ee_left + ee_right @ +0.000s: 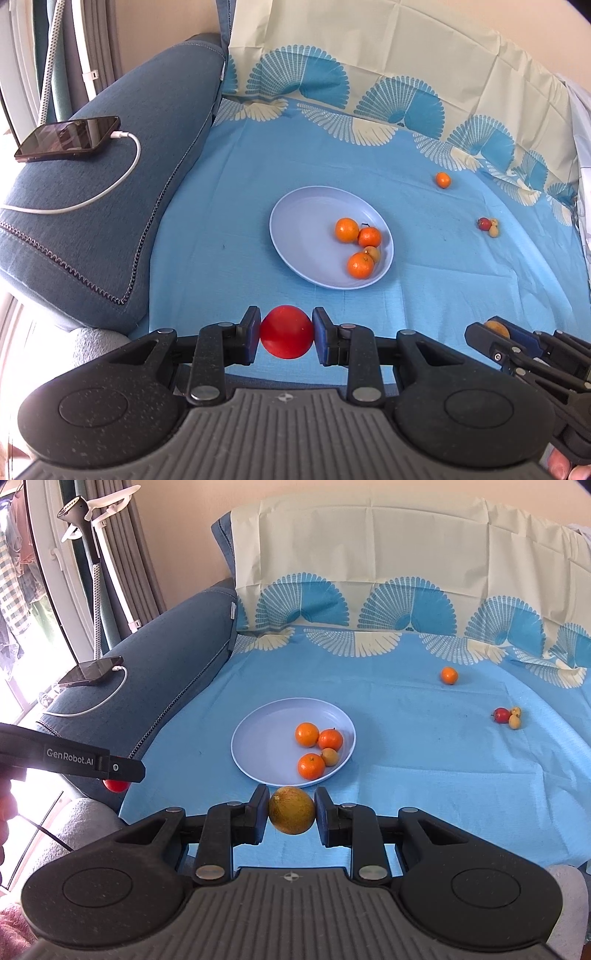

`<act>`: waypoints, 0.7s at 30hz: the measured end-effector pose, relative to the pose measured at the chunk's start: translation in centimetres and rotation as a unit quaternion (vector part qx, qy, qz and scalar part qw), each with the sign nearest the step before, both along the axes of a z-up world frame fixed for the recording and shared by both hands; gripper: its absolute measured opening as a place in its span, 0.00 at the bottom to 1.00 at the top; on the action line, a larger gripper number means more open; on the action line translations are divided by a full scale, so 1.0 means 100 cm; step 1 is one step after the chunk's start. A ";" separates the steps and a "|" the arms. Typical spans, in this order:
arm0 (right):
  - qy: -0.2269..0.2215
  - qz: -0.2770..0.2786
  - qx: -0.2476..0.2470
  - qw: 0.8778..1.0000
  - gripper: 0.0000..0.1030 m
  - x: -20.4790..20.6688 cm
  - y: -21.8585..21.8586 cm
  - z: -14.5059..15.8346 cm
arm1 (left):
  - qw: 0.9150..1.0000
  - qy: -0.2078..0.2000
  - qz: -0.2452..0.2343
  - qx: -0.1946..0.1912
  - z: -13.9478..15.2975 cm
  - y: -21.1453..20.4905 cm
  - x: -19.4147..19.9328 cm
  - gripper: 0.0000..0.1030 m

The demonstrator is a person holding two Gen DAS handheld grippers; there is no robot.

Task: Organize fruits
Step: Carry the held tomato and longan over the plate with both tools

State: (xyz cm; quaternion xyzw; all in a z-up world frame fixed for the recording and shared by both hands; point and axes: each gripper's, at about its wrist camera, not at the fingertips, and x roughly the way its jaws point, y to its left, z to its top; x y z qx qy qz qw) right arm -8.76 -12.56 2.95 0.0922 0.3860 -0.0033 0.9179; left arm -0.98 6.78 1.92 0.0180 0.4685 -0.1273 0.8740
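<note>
The left gripper grasps a round red fruit; the right gripper grasps a round yellow-green fruit, near the pale blue plastic plate.

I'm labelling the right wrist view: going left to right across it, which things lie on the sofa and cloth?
Phone → plate → lone orange → small red fruit → two small yellow fruits. The fruit on the plate overlaps it, so it is left out.
</note>
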 end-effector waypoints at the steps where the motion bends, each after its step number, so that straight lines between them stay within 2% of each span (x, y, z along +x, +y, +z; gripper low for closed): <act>1: 0.001 0.000 0.000 1.000 0.27 0.001 -0.001 -0.001 | 1.000 0.000 0.000 0.000 0.000 -0.001 0.002 0.32; 11: 0.006 -0.009 0.005 1.000 0.27 0.017 -0.010 -0.009 | 1.000 -0.003 -0.001 0.004 0.001 -0.012 0.030 0.32; 21: 0.010 -0.014 0.009 1.000 0.27 0.055 -0.025 -0.025 | 1.000 0.008 -0.012 0.016 -0.013 -0.038 0.076 0.32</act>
